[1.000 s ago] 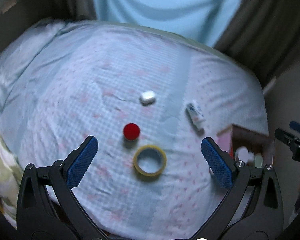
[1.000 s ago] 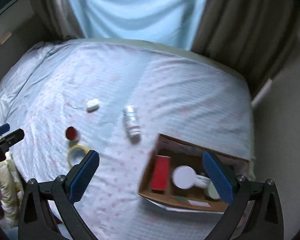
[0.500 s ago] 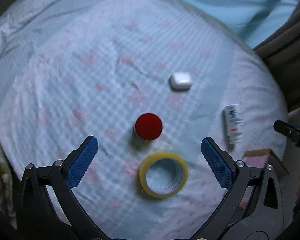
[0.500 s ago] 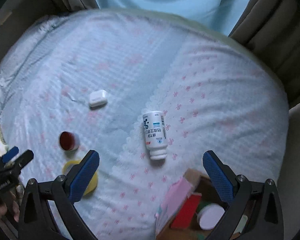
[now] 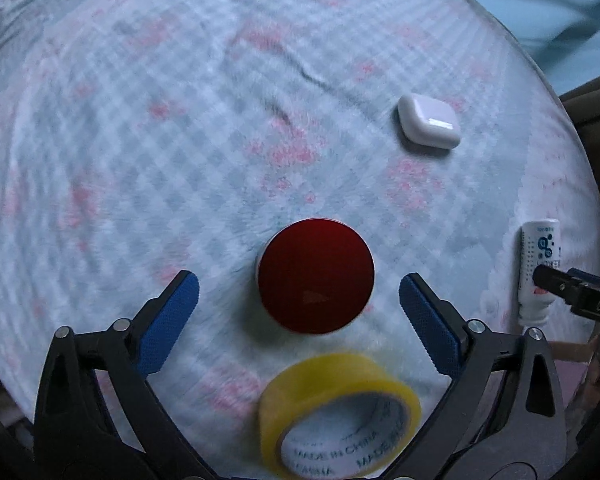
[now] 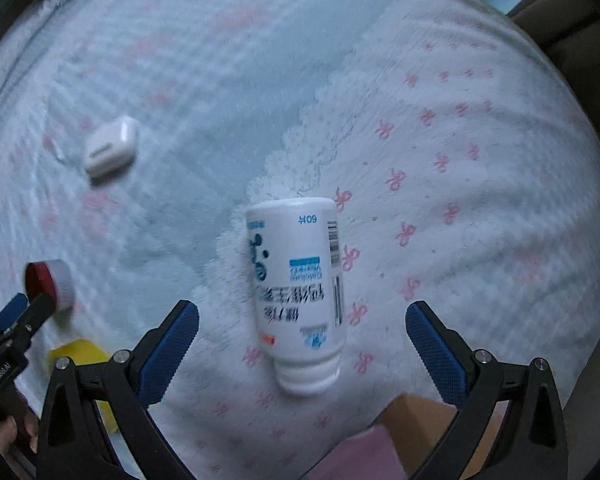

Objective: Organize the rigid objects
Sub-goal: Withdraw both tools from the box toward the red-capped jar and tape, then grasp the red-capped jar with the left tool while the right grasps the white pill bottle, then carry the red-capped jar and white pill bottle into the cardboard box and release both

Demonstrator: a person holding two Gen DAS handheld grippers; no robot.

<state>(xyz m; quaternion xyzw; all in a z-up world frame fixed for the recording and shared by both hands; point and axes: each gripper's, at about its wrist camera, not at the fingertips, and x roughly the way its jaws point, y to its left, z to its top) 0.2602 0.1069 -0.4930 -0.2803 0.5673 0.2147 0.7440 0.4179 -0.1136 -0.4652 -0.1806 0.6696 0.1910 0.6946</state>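
Left gripper (image 5: 299, 288) spread wide but closing, hanging over the red-lidded jar (image 5: 315, 275) upright on the bed (image 5: 140, 120), lid between the jaws with no pad touching. Right gripper (image 6: 302, 322) spread, nothing pinched, over the white bottle (image 6: 296, 292) lying on its side, cap toward the camera.

Likely trouble: soft bedding giving way under a downward push, tilting the jar. Could also clip the yellow tape roll (image 5: 340, 416) just beside the jar. Round bottle apt to roll out from between the pads if squeezed off-centre.

Left view alone: tape roll in full, jar lid from above. Right view alone: bottle label, jar's white side, corner of a cardboard box (image 6: 420, 420). White case (image 5: 428, 126) in both, well apart.
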